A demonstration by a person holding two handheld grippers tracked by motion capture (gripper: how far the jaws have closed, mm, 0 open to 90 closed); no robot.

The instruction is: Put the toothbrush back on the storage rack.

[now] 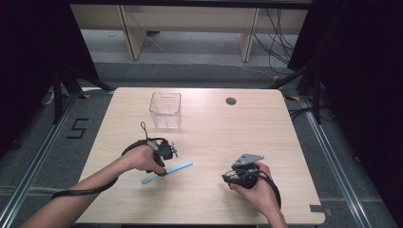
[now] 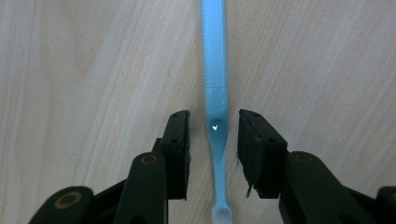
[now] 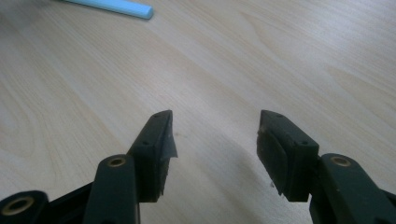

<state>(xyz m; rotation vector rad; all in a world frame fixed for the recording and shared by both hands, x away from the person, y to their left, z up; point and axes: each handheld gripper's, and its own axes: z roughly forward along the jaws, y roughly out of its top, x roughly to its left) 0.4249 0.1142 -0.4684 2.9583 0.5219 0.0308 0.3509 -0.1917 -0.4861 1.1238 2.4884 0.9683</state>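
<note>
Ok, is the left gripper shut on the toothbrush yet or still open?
Open. The left gripper straddles the blue toothbrush lying flat on the table, with a gap showing on each side of its neck.

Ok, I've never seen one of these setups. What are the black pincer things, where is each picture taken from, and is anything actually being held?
There is no robot here: a person sits at a wooden table and holds a hand-operated grasping tool in each hand. The wide picture comes from a fixed camera above, looking down on the table. The other two come from small cameras riding on each tool, looking along its two black jaws.

On the table lie a light blue toothbrush and, farther back, an empty clear plastic container.

The left tool is lowered over the toothbrush, with one jaw on each side of its neck. The jaws are open with gaps on both sides, so nothing is gripped yet. The right tool is open over bare wood and holds nothing.
</note>
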